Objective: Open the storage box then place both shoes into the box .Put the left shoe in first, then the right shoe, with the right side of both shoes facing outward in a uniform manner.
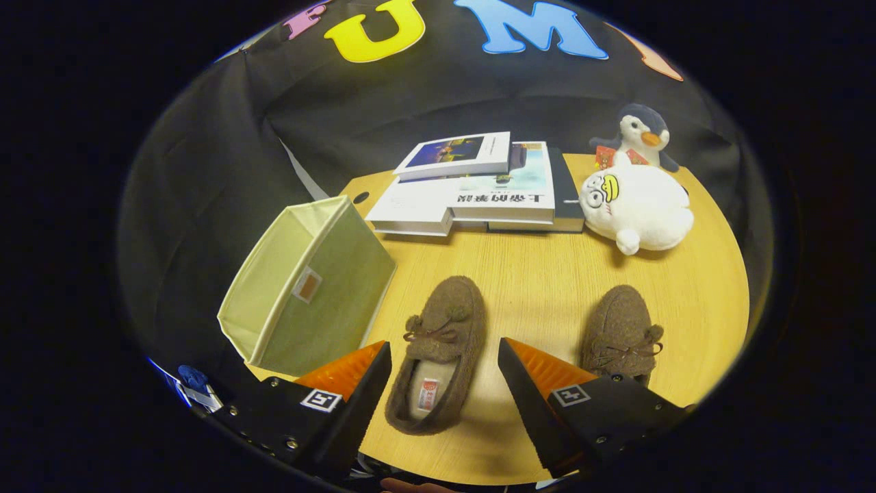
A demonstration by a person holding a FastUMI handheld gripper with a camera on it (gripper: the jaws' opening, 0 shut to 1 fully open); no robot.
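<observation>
The gripper (445, 390) hangs with fingers wide, straddling the left shoe (438, 352) on the table (547, 274); the right shoe (619, 332) lies beside; the storage box (308, 287), tipped over, stands left; a square, mid-shoe grasp seems wisest.

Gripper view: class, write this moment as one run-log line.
gripper: open, fingers either side of one shoe | other shoe: beside it, on table | box: open, no shoe visible inside
</observation>
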